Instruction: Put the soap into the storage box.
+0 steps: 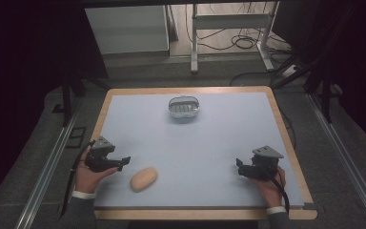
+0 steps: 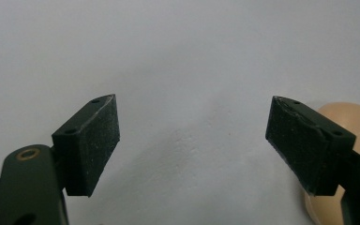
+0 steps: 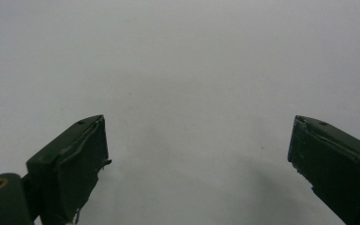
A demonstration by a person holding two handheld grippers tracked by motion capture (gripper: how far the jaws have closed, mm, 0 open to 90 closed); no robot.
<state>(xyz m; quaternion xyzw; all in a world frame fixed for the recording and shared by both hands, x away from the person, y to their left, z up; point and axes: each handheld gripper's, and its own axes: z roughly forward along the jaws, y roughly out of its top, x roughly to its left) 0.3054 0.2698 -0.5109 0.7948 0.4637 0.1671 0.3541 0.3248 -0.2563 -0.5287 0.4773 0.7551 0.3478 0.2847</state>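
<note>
The left gripper (image 1: 122, 162) sat low over the near left part of the table, held in the person's left hand (image 1: 89, 177), and its jaws stood wide apart with nothing between them. In the left gripper view (image 2: 193, 140) the two black pads (image 2: 93, 145) framed only bare pale surface, while a tan, egg-shaped bread roll (image 2: 344, 117) peeked out from behind the jaw on that view's right side, close to it, though whether it touched the jaw could not be told. From the high view the roll (image 1: 144, 179) lay on the table just beside the left gripper's tips, a little nearer the front edge, apart from them by a narrow strip of table. The right gripper (image 1: 238, 167) rested at the near right of the table in the person's right hand (image 1: 269, 187), its grey three-cornered plate on top and a dark cable trailing back along the wrist. Its jaws too were spread open and empty; the right gripper view (image 3: 198, 154) showed them parted over plain grey-blue surface. The two grippers were well apart from one another, pointing inward toward the table's middle. Farther out, near the far edge and roughly central, stood a small oval metal basket (image 1: 184, 108), well away from both grippers and the roll. The table (image 1: 209, 143) had a light blue-grey top with a wooden border.
</note>
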